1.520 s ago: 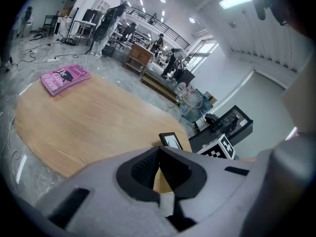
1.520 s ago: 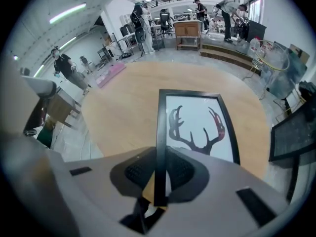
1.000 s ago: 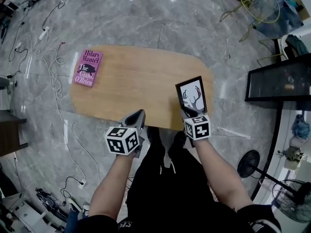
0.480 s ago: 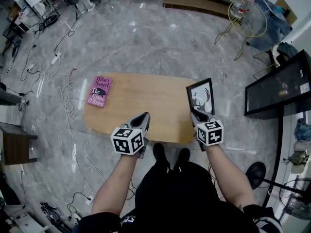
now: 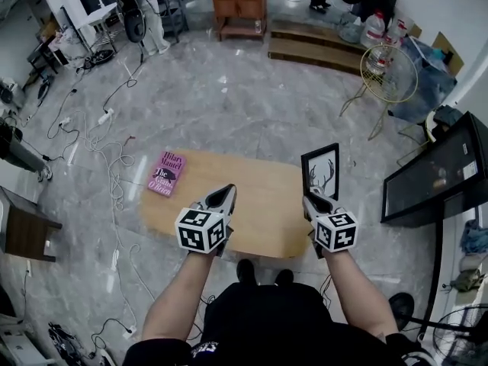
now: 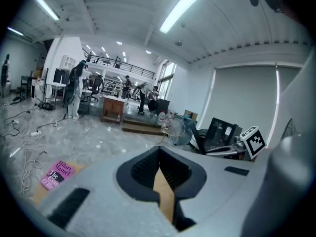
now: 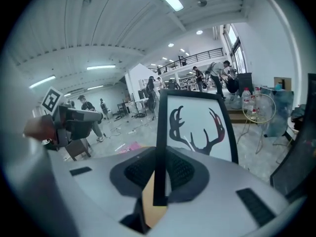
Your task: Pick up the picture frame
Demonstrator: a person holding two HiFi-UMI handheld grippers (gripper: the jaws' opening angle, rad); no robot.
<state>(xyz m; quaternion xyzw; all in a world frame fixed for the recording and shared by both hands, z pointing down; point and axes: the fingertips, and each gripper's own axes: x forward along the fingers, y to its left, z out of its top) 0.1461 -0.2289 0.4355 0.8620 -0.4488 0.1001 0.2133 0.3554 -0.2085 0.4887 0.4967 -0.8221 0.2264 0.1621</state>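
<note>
1 picture frame [image 5: 321, 172] rides clamped in the right gripper [image 5: 310, 199] over 1 table [image 5: 259, 216] bearing 1 pink book [image 5: 166, 174]; left gripper [image 5: 228, 191] closed, empty

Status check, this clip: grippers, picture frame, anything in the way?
Right gripper shut on picture frame, held clear of table. Left gripper shut, empty. Nothing in the way.

Most of the desk [image 5: 263, 204] below you lies open. The book [image 5: 166, 173] takes only its far left corner. The frame [image 5: 321, 172] stands upright in your right tool [image 5: 311, 200], walling off that side; between it and your left tool [image 5: 227, 191] you can pass freely.
</note>
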